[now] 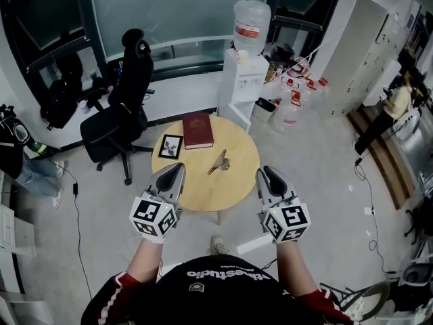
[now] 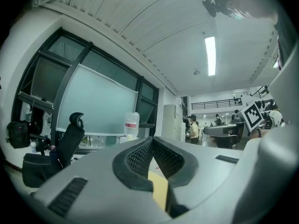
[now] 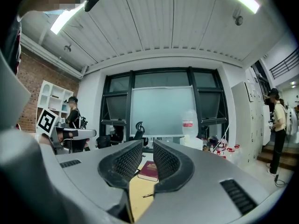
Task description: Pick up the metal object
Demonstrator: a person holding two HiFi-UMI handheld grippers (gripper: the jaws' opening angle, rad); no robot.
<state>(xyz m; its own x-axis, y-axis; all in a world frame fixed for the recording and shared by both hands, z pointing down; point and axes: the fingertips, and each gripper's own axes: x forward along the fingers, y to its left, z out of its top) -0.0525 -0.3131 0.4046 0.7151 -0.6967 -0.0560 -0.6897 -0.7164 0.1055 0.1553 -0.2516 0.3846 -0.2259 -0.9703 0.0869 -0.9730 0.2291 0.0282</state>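
The metal piece point(image 1: 218, 162) lies on the table point(image 1: 203, 191). Left gripper point(image 1: 177, 169) pinched together, right gripper point(image 1: 265, 175) barely cracked, both empty and short of it. Looks like the approach to me, and grabbing needs wider jaws.

Office, shown by swivel chair point(image 1: 125, 107), water dispenser point(image 1: 245, 80), lockers point(image 1: 380, 63).

Red book point(image 1: 197, 129) and framed picture point(image 1: 170, 146) side by side on round table point(image 1: 203, 196); office chair point(image 1: 125, 114), water dispenser point(image 1: 247, 80) beyond.
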